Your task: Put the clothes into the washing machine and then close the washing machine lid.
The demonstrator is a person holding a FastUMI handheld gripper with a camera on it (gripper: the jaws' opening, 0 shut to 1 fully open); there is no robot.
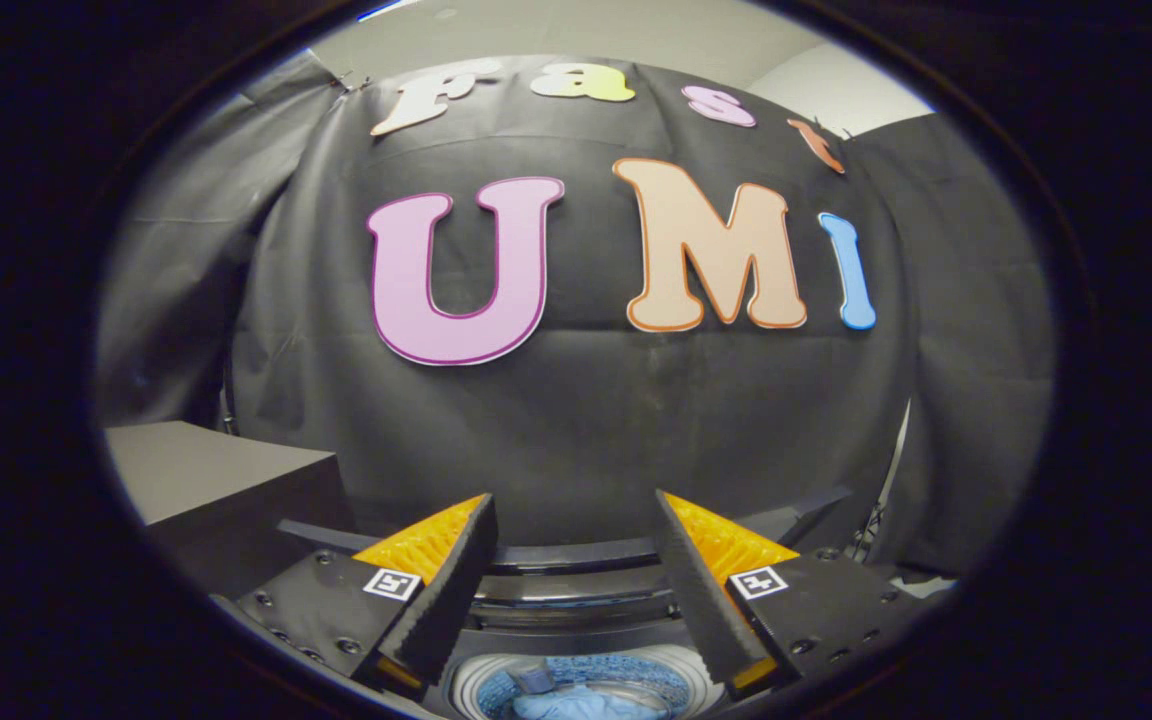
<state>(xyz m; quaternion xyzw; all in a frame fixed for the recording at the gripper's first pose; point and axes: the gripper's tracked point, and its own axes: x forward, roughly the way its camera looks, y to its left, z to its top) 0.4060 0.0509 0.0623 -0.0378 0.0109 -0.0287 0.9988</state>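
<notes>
Gripper view looks along the two fingers toward the black cloth wall, and most of what matters sits low and partly cut off. The gripper is released: its fingers stand well apart with nothing between them, raised above the washer. Below and between the fingertips the washer's round drum is open, and only its upper arc can be seen; the fingers cover both sides of it. Blue clothes lie inside the drum, bunched, with their lower part cut off, so how many pieces there are cannot be told. Just beyond the fingers a dark curved band runs across, which looks like the raised lid or the washer's back rim; which one is hard to make out. Off past the left finger stands a grey box, only its top and one side showing. Each finger carries a small square black-and-white marker; no brand or readable writing shows on the washer.
</notes>
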